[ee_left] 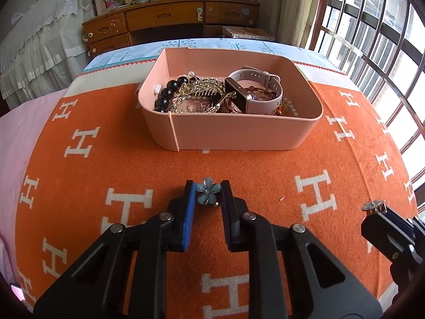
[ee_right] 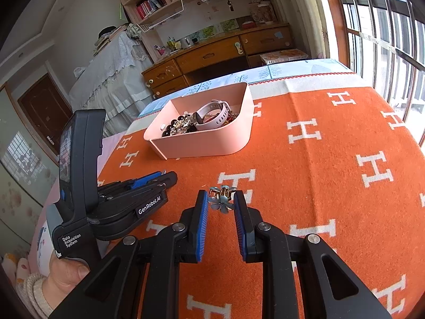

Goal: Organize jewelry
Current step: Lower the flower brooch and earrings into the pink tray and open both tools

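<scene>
A: Where is the small blue flower-shaped hair clip (ee_left: 207, 192)?

B: Clamped between the jaws of the left gripper (ee_left: 207, 194), low over the orange blanket with white H letters (ee_left: 265, 172).

A: And the other side?

B: The right gripper (ee_right: 222, 200) has its jaws closed on a second blue flower clip with a metal clasp (ee_right: 222, 198), also near the blanket.

A: The rest of the jewelry?

B: In the pink rounded plastic box (ee_left: 239, 135), farther away on the blanket. Inside lie a pale pink smartwatch with a strap (ee_left: 252, 90) on the right, a black bead bracelet (ee_left: 167, 93) on the left, and a gold comb-like hair clip (ee_left: 202, 90) between them.

A: Anyone visible?

B: A hand in a knit cuff (ee_right: 63, 273) holding the left gripper's handle.
</scene>
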Demonstrator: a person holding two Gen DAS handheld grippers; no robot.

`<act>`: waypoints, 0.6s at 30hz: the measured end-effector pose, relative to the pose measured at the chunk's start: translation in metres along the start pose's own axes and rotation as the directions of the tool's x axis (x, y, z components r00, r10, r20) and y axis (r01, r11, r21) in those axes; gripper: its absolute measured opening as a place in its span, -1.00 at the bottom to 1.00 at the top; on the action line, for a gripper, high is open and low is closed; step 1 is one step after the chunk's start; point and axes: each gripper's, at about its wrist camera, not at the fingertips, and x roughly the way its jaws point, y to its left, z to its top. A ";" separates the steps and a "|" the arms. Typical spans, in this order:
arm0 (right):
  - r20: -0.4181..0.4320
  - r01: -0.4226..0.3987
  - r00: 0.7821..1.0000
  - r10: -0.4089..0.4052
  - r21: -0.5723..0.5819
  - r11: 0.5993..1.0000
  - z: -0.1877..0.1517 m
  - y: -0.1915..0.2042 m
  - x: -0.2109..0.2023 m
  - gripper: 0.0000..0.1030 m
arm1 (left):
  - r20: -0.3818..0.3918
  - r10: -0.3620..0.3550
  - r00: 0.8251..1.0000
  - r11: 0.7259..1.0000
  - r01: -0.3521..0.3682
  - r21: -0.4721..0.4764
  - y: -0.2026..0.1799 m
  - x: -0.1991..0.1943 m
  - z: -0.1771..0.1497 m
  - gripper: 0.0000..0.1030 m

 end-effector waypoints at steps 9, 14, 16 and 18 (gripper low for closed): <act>0.014 -0.071 0.997 0.071 -0.004 0.997 0.016 0.016 -0.025 -0.63 | -0.036 -0.044 0.998 0.999 0.043 -0.029 0.016 -0.056 0.020 -0.71; 0.054 -0.078 0.995 0.081 -0.060 0.995 0.063 0.037 -0.063 -0.63 | 0.057 -0.025 0.998 0.998 0.021 0.056 0.011 -0.121 0.056 -0.70; 0.078 -0.084 0.993 0.090 -0.075 0.994 0.091 0.046 -0.081 -0.63 | 0.101 -0.015 0.995 0.997 0.008 0.072 0.011 -0.145 0.079 -0.70; 0.099 -0.078 0.991 0.088 -0.099 0.992 0.121 0.056 -0.096 -0.63 | 0.139 -0.008 0.990 0.997 -0.004 0.082 0.010 -0.167 0.107 -0.70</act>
